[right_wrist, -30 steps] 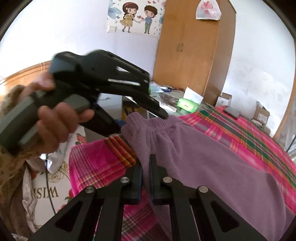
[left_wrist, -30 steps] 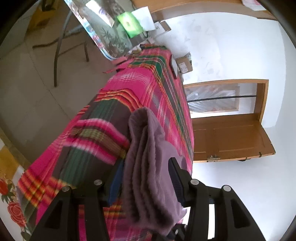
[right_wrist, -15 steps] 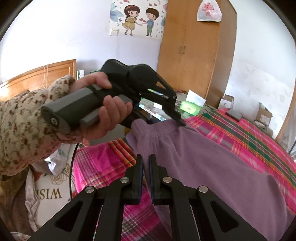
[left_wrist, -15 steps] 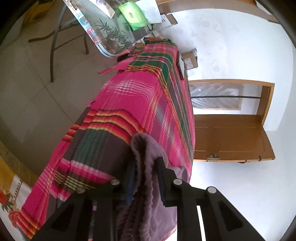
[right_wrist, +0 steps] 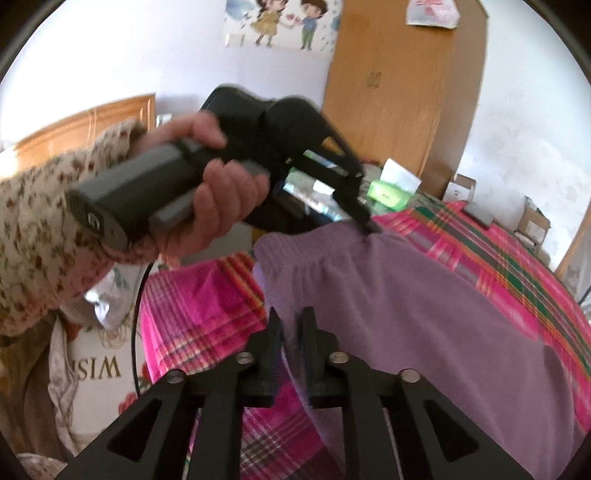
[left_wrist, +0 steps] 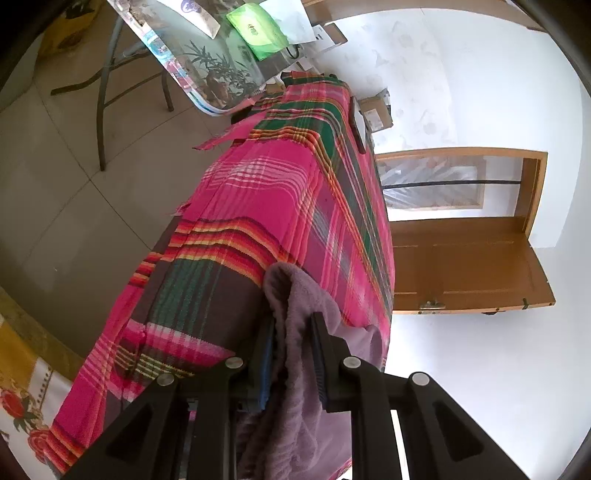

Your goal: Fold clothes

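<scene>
My left tongs [left_wrist: 293, 343] pinch the garment's [right_wrist: 424, 295] waistband on the bed [left_wrist: 258, 206]. My right tongs [right_wrist: 291, 332] are opening, its near edge between them.

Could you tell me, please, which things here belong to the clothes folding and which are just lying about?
Part of the job:
- purple garment
- left gripper, shut on its waistband
- right gripper, jaws opening, garment edge between them

Lying about:
- plaid bedcover
- green tissue pack
- cardboard boxes
- wardrobe

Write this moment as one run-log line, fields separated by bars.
step: fold | left gripper: clamped on waistband of purple fleece garment | right gripper: jaws opening, garment edge between | surface: pink plaid bedcover
</scene>
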A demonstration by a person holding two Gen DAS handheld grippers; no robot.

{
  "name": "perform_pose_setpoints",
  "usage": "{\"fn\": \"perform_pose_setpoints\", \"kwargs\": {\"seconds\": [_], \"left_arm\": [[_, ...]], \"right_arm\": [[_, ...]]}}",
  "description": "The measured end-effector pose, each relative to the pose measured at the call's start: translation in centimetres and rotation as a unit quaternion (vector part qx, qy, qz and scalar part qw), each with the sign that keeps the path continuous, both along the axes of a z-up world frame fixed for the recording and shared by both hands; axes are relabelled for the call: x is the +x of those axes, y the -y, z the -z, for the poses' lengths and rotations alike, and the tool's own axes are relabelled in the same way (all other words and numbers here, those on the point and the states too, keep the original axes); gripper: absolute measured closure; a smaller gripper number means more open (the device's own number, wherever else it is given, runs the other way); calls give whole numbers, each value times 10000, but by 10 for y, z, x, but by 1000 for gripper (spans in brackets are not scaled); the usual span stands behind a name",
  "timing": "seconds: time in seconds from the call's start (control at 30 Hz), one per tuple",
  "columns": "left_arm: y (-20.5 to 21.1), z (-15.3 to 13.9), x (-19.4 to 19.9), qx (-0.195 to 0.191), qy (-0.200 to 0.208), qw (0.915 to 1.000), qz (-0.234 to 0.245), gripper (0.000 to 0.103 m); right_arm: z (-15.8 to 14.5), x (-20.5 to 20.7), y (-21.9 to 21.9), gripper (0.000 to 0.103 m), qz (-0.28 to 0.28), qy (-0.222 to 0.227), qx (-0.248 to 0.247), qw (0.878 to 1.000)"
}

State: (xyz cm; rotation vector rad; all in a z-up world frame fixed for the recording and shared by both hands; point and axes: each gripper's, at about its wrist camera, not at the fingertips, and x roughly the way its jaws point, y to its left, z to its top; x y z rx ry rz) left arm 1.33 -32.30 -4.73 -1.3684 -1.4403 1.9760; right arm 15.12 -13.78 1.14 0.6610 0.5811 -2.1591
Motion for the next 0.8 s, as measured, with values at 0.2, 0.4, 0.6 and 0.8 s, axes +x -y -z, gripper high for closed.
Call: {"fn": "perform_pose_setpoints", "kwargs": {"seconds": [0.2, 0.4, 0.6, 0.8], "left_arm": [[3, -2, 3, -56, 4, 10000, 38, 83], [5, -2, 3, -58, -9, 9999, 92, 83], [6, -2, 1, -115, -21, 9997, 197, 83], [6, -5, 0, -197, -64, 9993, 317, 84]], "right_arm": [[5, -4, 13, 68, 52, 26, 263, 9996], [10, -7, 31, 65, 151, -40, 574, 9982], [10, -14, 49, 65, 299, -74, 694, 9971], [10, -15, 53, 73, 319, -49, 678, 9972]]}}
